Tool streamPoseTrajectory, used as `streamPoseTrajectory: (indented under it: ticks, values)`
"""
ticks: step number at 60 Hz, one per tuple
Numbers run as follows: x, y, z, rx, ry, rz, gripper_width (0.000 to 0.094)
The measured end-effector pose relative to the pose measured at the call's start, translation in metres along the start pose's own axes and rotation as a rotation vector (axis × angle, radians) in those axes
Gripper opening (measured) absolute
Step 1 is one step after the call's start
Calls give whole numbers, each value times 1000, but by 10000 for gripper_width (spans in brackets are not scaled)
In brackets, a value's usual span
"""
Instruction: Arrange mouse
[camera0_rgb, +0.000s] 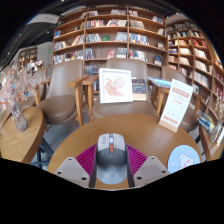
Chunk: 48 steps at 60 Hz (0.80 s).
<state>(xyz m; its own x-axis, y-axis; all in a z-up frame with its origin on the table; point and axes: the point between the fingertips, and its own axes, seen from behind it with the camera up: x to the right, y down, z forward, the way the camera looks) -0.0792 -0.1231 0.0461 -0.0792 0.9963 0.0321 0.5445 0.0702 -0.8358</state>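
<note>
A grey computer mouse (111, 158) with an orange scroll wheel sits between my two fingers, its front pointing away from me. The magenta pads (87, 158) press against both of its sides. My gripper (111, 170) is shut on the mouse and holds it over the near edge of a round wooden table (160, 140). The underside of the mouse is hidden, so I cannot tell whether it touches the table.
A round blue-white coaster (184, 158) lies on the table to the right. A standing sign (115, 85) and a leaflet stand (176, 103) are beyond the table. Chairs (62, 92), another wooden table (20, 135) at the left and bookshelves (120, 35) fill the back.
</note>
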Motion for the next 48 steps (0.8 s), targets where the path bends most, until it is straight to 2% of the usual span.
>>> streamPoseTrajectory:
  ticks: [9, 19, 26, 38, 48]
  values:
    - [53, -57, -54, 98, 21, 4, 436]
    - [157, -67, -84, 115, 110, 34, 438]
    - [228, -40, -81, 76, 195, 49, 436]
    - [289, 38, -50, -25, 233, 81, 435]
    - [297, 80, -32, -81, 203, 133, 439]
